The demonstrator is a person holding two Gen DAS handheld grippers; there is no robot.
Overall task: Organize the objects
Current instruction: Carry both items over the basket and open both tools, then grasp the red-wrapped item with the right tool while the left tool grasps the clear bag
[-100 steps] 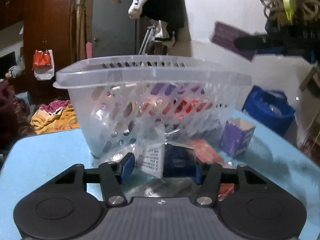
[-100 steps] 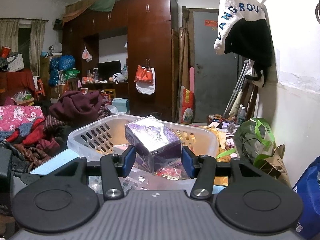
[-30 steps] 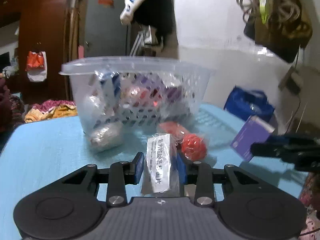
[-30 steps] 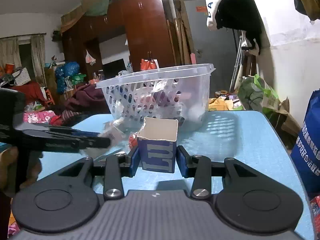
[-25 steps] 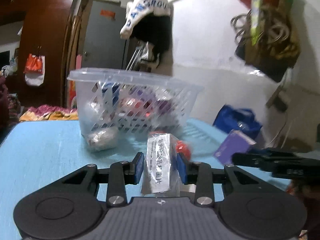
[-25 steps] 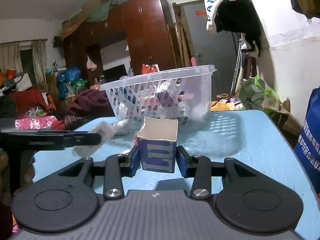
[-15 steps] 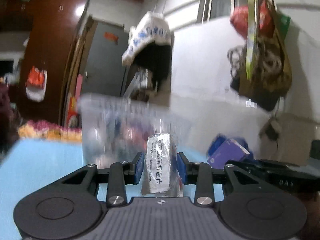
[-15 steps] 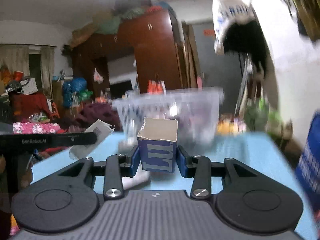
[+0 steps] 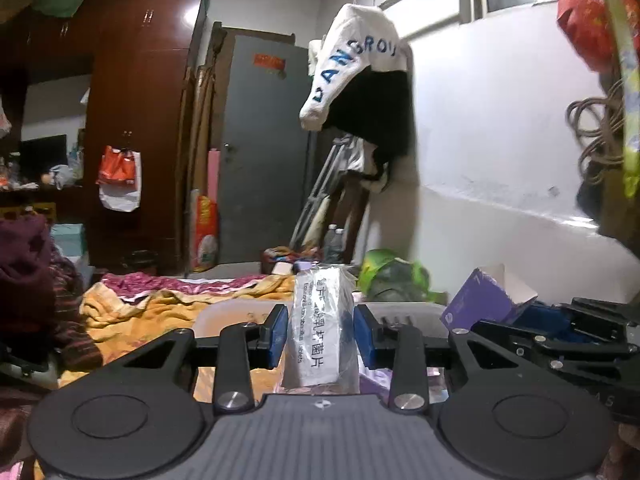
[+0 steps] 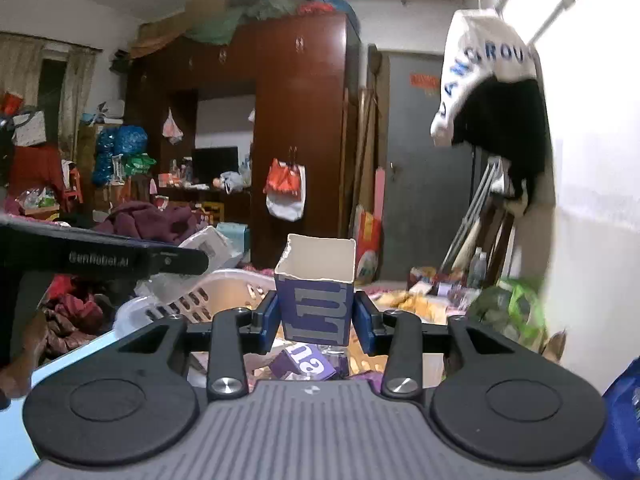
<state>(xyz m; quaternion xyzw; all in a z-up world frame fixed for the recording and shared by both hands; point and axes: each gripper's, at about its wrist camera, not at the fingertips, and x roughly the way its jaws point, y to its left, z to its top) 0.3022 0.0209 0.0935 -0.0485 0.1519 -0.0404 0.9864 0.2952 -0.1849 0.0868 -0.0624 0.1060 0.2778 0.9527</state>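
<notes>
Plastic wrap blurs the white packet [image 9: 323, 328] clamped in the left tool [image 9: 320, 334] at lower centre of its view; the packet's lower end is hidden behind the tool body. The right tool [image 10: 316, 320] is clamped on an open-topped purple box [image 10: 316, 292], low centre. Behind both, the basket [image 10: 224, 292] shows only its rim; its contents are mostly hidden.
</notes>
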